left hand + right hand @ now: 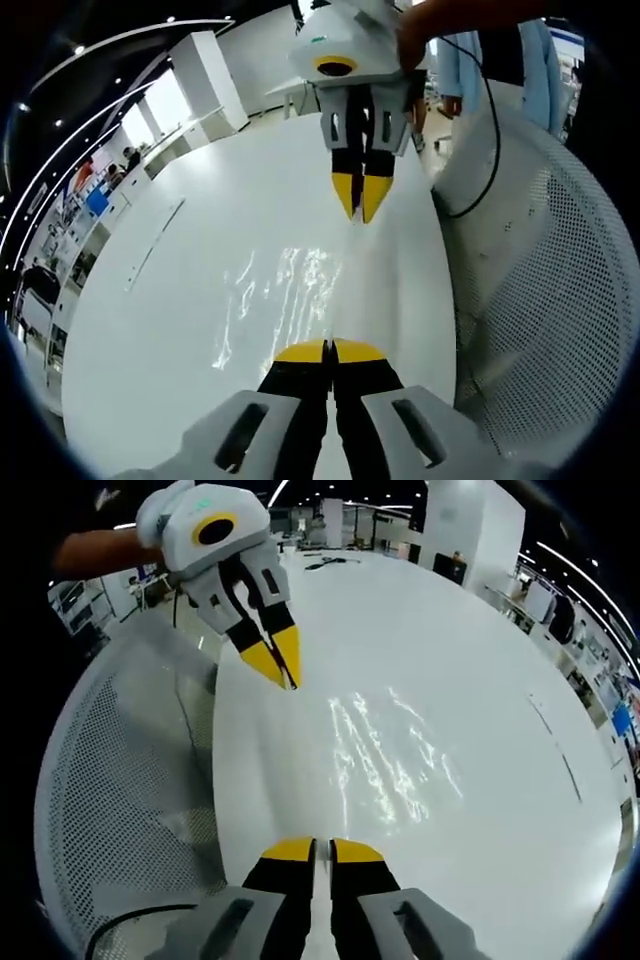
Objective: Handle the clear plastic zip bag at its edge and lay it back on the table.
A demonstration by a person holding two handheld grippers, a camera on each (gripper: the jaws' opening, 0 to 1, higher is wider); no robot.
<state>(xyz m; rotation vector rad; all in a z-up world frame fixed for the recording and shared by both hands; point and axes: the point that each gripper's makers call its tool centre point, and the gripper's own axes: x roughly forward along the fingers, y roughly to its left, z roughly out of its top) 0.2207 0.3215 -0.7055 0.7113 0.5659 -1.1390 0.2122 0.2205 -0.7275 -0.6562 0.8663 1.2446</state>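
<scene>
Clear plastic zip bag (285, 300) lies spread on the white bench (150, 330), nearly invisible apart from wrinkled glare streaks across its film; in the right gripper view the same bag (385, 745) shows as a patch of bright rippled highlights. It looks flat against the bench top over most of its area, with one long edge running along the line between the two tongs. That edge is hard to make out, too transparent to trace fully.

Left tongs (329, 351), yellow tips on black jaws, are pressed together at the near end of that edge, pinching the bag film as far as can be seen. In the right gripper view the left tongs (280, 665) come in from the upper left, tips together and pointing down at the far end of the edge.

Right tongs (321, 850) are also together, tips almost touching, clamped at the bag edge close to the bench side. In the left gripper view the right tongs (362, 195) sit at the far end, tips meeting on the bag, a hand (420, 35) gripping the white body above.

A white perforated mesh chair back (545, 290) stands just beside the bench edge, with a black cable (487, 140) hanging over it.
</scene>
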